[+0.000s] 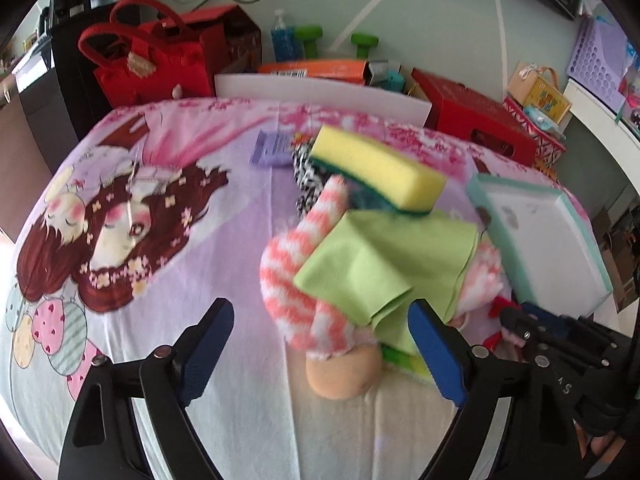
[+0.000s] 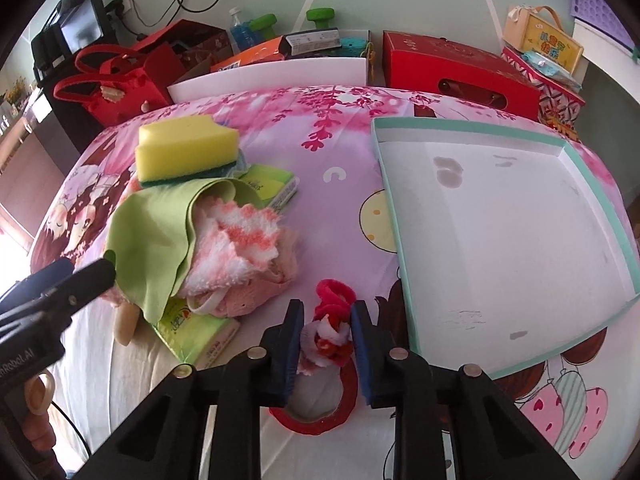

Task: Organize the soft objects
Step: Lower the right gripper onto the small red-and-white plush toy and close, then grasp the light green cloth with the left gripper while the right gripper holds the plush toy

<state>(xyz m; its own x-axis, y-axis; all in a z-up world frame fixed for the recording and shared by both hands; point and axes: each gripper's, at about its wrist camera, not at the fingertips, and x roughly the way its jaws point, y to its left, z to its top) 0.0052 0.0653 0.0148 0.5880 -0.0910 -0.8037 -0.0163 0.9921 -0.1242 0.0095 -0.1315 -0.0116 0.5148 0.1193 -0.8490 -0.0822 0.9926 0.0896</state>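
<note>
Right gripper [image 2: 325, 334] clamped on a small red-and-white fluffy thing [image 2: 330, 330], likely a scrunchie or hair tie; its red loops [image 2: 334, 292] stick out past the fingertips. A red ring [image 2: 320, 420] shows below the jaws, can't tell if it is part of the same item

Tray [image 2: 492, 216], white inside with teal rim, lies just ahead and to the right of the right gripper, near corner close to its right finger. Judged: this is the drop spot, so the coming move is a short carry forward-right over the near rim. Tray holds nothing but a few faint stains

Left gripper [image 1: 320, 344] jaws wide apart, holding nothing. It hangs over the near end of the pile: striped fuzzy sock [image 1: 296, 276] runs away from it up and to the right, long axis roughly in line with the fingers. Green cloth [image 1: 384, 256] drapes over the sock, its near corner touching the right finger. Yellow sponge [image 1: 380, 170] sits on top at the far end. A peach plush ball [image 1: 342, 372] lies between the fingers, lower down

In the right wrist view the same pile sits left of the right gripper, with tissue packs [image 2: 196, 330] under the cloth

Which hand is nearer: left for the pile, right for the tray. All on a cartoon-print bed sheet [image 1: 160, 208]. Left view is slightly blurred
</note>
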